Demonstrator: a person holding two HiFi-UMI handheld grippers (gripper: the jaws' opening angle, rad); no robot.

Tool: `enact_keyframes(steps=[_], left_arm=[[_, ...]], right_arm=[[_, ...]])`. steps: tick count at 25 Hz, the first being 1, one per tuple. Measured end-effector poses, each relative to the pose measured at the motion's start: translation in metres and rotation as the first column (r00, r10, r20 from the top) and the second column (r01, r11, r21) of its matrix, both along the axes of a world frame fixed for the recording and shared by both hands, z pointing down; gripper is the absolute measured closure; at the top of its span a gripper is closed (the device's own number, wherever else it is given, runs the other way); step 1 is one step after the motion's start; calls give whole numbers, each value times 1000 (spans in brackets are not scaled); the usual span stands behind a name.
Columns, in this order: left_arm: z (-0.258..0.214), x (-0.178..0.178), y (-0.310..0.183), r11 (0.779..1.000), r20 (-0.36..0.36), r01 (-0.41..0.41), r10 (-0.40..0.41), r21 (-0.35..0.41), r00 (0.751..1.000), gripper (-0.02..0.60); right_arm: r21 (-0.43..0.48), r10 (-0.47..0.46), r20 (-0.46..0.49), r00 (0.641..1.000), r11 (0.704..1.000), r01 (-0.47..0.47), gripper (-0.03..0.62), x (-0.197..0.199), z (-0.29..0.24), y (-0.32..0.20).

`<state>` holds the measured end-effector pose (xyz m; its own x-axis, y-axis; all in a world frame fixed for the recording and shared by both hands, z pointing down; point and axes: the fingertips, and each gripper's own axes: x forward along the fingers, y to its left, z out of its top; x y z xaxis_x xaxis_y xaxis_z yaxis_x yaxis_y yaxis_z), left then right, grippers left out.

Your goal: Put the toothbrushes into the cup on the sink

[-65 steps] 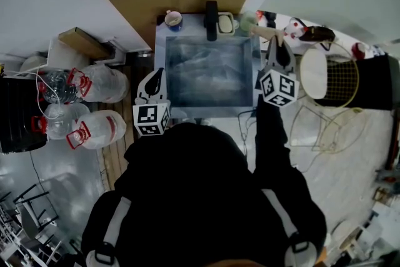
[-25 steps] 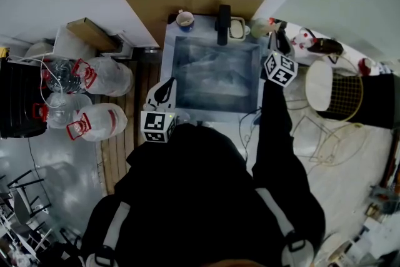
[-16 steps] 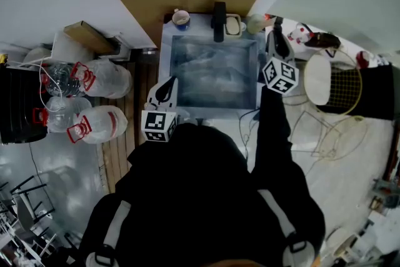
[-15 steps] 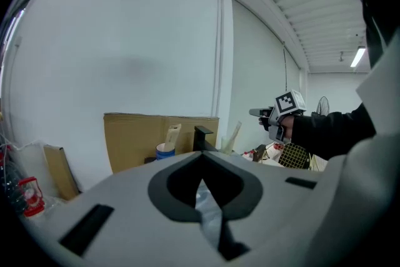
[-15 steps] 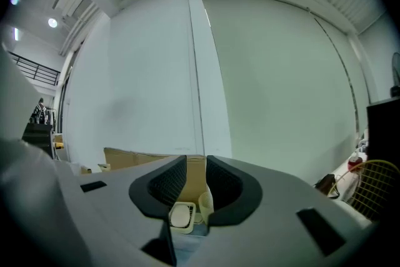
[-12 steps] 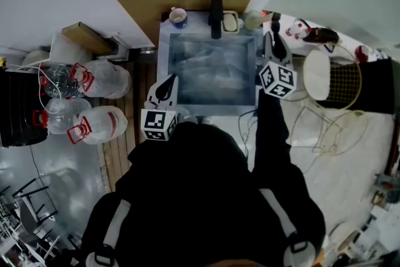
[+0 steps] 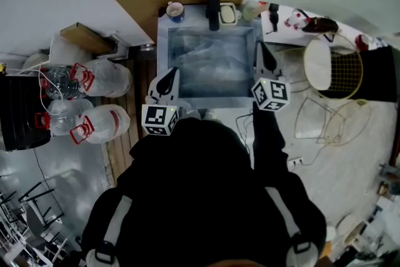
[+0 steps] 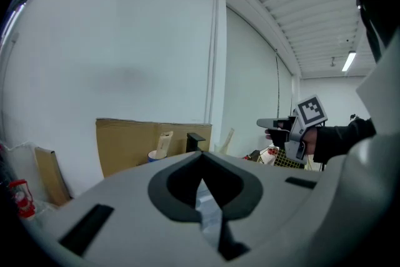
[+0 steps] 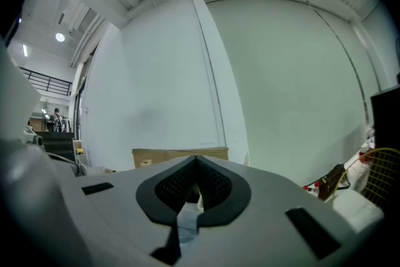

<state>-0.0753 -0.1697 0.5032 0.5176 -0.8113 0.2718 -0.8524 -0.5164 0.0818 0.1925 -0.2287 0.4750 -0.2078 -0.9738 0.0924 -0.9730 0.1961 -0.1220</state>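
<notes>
While your left gripper (image 7: 167,77) and right gripper (image 7: 263,52) sit clenched on nothing, a careless reach could knock the cup (image 7: 175,10) off the sink (image 7: 162,59).

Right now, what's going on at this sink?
A person stands at the sink, a hand-held gripper in each hand. The left hand-held gripper and right hand-held gripper are both shut and empty, over the sink's side edges. The blue cup sits on the back rim, left of the tap.
</notes>
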Motion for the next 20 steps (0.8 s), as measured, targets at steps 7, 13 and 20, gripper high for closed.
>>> enact_keyframes(steps=[7, 13, 20], left_arm=[[-3, 4, -2, 1000, -3, -11, 11, 20, 1000, 580], [-3, 5, -1, 1000, 0, -15, 15, 22, 1000, 580], [-1, 6, -1, 1000, 3, -15, 14, 24, 1000, 580]], right_arm=[[-25, -124, -32, 992, 992, 123, 591, -47, 8, 39], [-44, -137, -37, 990, 990, 136, 591, -59, 12, 57], [-53, -137, -36, 990, 989, 135, 591, -68, 17, 70]])
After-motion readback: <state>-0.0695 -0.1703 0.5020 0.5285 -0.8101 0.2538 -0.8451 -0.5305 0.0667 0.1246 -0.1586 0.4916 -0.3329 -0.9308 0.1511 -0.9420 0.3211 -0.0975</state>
